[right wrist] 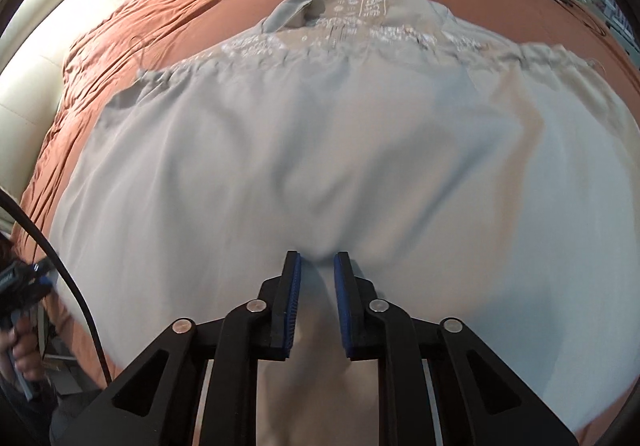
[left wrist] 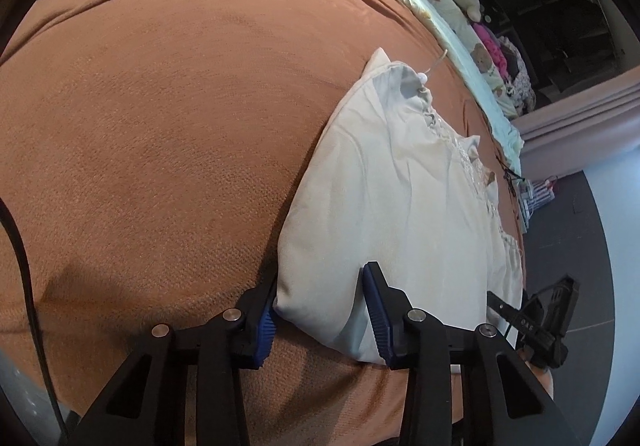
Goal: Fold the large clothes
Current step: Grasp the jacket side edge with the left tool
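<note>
Covering nearly everything in both views is the rust-orange bedspread, wrinkled toward its far side, with a lot of bare cloth open to the left of the work in the left wrist view. A pale cream headboard bounds it on the left of the right wrist view; a light patterned sheet runs along the far edge, with plush toys piled beyond and a curtain past that. The white garment, large, lies spread near the bed's near edge; its gathered, lace-trimmed end points away, bare bedspread showing beyond that end and on both sides. Left wrist view shows its near left corner bunched up thick, side edge running straight away. Left gripper sits half-narrowed around that corner, blue pads touching the bunched cloth on both sides. Right gripper is drawn narrow, pinching a ridge of garment fabric between its pads, creases fanning out from the pinch; view is motion-blurred. A black cable hangs at the left of the right wrist view, next to a hand holding the other gripper's handle.
</note>
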Demonstrator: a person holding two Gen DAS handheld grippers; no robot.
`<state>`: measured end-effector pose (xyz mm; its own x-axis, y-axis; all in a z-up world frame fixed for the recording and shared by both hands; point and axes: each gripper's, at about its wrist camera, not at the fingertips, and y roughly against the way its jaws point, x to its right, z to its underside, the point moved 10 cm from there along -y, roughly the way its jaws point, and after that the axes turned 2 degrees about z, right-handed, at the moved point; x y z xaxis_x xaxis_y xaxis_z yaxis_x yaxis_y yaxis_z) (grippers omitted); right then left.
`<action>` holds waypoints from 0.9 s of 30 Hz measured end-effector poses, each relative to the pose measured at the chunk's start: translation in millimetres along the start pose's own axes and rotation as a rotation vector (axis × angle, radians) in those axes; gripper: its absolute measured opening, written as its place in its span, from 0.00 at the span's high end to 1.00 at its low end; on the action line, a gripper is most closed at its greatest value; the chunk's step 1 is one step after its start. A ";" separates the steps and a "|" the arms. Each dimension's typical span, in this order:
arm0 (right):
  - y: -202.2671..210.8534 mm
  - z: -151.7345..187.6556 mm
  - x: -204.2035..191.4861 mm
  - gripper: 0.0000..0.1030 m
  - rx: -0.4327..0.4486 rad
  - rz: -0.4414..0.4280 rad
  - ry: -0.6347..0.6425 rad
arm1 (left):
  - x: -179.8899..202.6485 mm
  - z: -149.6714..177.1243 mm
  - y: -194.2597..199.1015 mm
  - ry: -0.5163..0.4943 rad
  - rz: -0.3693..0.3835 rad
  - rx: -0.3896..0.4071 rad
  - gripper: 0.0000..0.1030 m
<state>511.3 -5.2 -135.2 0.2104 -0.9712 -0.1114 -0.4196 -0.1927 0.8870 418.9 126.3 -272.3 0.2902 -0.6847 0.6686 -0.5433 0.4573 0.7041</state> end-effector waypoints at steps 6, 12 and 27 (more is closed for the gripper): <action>-25.1 -36.9 1.1 0.87 0.006 0.005 0.006 | -6.6 0.8 3.3 0.101 0.035 0.019 0.59; -47.9 -76.9 4.4 0.87 0.016 0.016 -0.003 | -7.5 0.3 2.4 0.165 0.051 0.027 0.59; -82.4 -130.0 9.3 0.87 0.043 0.006 0.003 | -9.3 -9.2 -9.6 0.253 -0.008 0.024 0.70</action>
<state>662.6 19.9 -151.1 0.2103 -0.9721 -0.1043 -0.4588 -0.1924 0.8675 428.7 133.5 -283.0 0.4806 -0.5233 0.7037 -0.5575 0.4370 0.7058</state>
